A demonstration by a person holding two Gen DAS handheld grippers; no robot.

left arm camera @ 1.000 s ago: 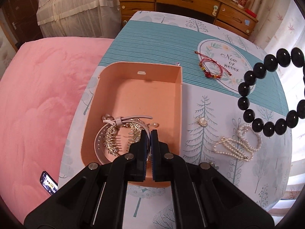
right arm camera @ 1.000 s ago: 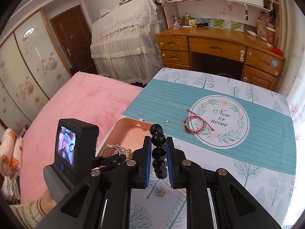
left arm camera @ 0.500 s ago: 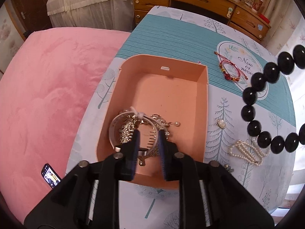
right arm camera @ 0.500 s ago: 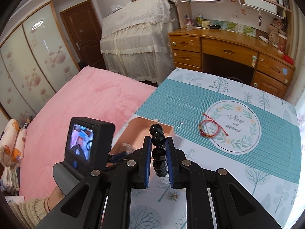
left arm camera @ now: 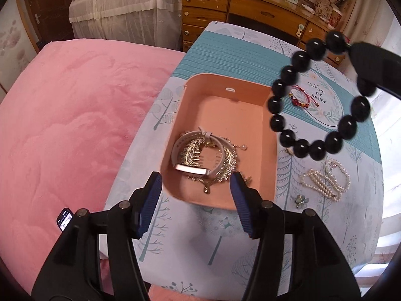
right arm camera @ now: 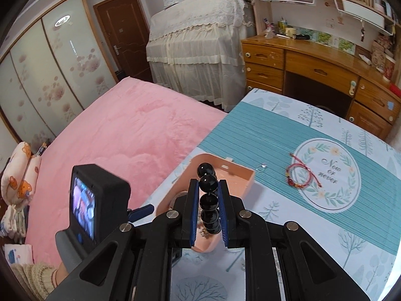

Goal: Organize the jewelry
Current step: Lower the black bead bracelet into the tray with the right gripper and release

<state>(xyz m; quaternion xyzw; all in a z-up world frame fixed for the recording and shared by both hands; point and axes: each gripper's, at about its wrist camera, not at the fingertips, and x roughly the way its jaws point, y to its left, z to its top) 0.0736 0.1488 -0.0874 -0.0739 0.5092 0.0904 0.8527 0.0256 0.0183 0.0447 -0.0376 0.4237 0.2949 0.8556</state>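
Observation:
A peach box point(left arm camera: 250, 92) stands on the patterned tablecloth and holds a pale watch band point(left arm camera: 191, 170) lying among gold jewelry point(left arm camera: 225, 158). My left gripper point(left arm camera: 195, 183) hangs over the box's near rim, its jaws opening, with nothing between the pads. My right gripper point(right arm camera: 208, 188) is shut on a black bead bracelet point(right arm camera: 208, 183). That bracelet point(left arm camera: 310, 148) hangs as a ring above the box's right side in the left wrist view. The box point(right arm camera: 240, 175) shows behind the right fingers.
On the cloth right of the box lie a pearl strand point(left arm camera: 325, 180), a small flower brooch point(left arm camera: 300, 200) and a red cord bracelet point(left arm camera: 303, 97). A pink bed point(left arm camera: 62, 125) borders the table on the left. A wooden desk point(right arm camera: 313, 67) stands behind.
My left gripper let go of the watch band inside the box, opened and pulled back toward the near rim. The right gripper carried the black bead bracelet left, closer over the box.

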